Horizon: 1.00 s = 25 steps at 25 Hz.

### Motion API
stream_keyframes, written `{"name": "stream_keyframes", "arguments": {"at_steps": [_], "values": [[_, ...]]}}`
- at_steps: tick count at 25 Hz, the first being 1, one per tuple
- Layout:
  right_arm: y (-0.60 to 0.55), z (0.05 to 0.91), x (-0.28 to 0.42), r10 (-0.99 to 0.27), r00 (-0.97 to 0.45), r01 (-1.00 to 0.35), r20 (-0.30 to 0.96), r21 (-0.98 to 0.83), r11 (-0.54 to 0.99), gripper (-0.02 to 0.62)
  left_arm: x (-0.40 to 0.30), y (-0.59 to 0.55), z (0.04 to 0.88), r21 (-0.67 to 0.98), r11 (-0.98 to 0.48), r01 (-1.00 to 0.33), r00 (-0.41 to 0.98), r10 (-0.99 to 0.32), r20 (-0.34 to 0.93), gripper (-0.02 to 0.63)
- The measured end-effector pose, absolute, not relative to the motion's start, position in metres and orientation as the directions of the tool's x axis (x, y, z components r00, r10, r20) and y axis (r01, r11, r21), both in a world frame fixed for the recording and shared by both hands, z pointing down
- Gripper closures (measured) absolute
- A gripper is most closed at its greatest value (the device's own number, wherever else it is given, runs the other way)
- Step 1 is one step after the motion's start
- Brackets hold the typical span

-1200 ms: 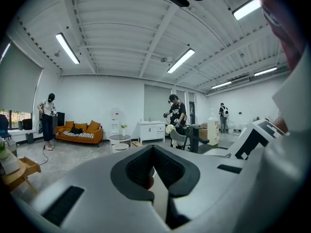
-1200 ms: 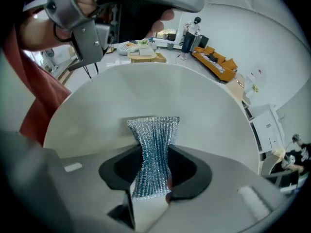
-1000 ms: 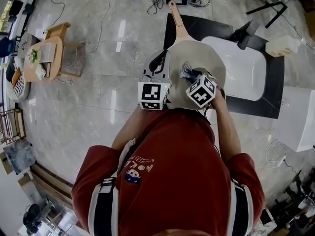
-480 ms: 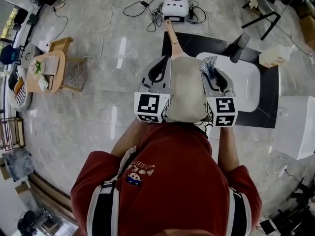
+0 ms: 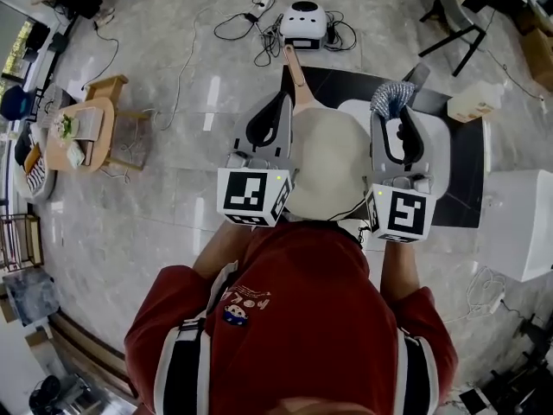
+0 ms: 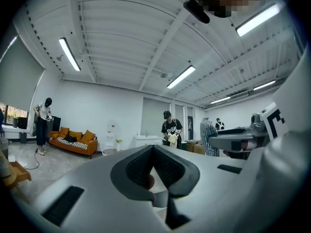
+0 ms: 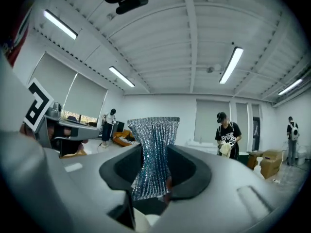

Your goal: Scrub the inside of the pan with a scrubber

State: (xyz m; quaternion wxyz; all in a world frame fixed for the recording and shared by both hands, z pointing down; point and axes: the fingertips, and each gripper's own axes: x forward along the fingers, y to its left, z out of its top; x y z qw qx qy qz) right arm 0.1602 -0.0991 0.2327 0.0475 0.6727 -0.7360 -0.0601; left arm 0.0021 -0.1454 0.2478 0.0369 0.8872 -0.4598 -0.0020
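The beige pan [image 5: 328,167] lies on the black counter [image 5: 471,175], its long handle [image 5: 294,72] pointing away from me. Both grippers are raised above it, one at each side. My left gripper [image 5: 281,102] is over the pan's left rim; in the left gripper view its jaws [image 6: 154,147] meet at the tips with nothing seen between them. My right gripper [image 5: 393,112] is right of the pan, over the sink, and is shut on a silver glittery scrubber [image 5: 390,96]. In the right gripper view the scrubber [image 7: 154,149] stands up between the jaws.
A white sink basin [image 5: 441,150] is set in the counter beside the pan, with a dark faucet [image 5: 421,74] behind it and a beige container [image 5: 475,102] further right. On the floor are a white device with cables [image 5: 304,14] and a small wooden table [image 5: 82,119].
The right gripper has carried the scrubber out of the pan, to the right and upward. Both grippers have risen toward the camera and moved apart. The pan has stayed on the counter.
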Motion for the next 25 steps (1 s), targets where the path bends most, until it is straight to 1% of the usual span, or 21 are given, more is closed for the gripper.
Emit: {"name": "stream_keyframes", "arguments": {"at_steps": [3,6,11,25], "values": [[-0.093,0.212,0.167,-0.992,-0.046,-0.989,-0.119,0.147,0.028,0.428,0.002,-0.143,0.233,0.029,-0.574,-0.818,0.574,-0.819,-0.003,0.601],[-0.09,0.206,0.177,-0.985,-0.003,-0.991,-0.175,0.133,-0.021,0.428,0.005,-0.14,0.226,0.026,-0.575,-0.818,0.574,-0.818,-0.043,0.601],[-0.089,0.209,0.183,-0.985,0.01,-0.994,-0.172,0.109,-0.03,0.428,0.01,-0.137,0.217,0.008,-0.582,-0.813,0.58,-0.811,-0.077,0.601],[-0.099,0.218,0.172,-0.991,-0.021,-0.991,-0.13,0.137,0.003,0.428,0.005,-0.14,0.22,0.0,-0.56,-0.828,0.559,-0.826,-0.069,0.601]]}}
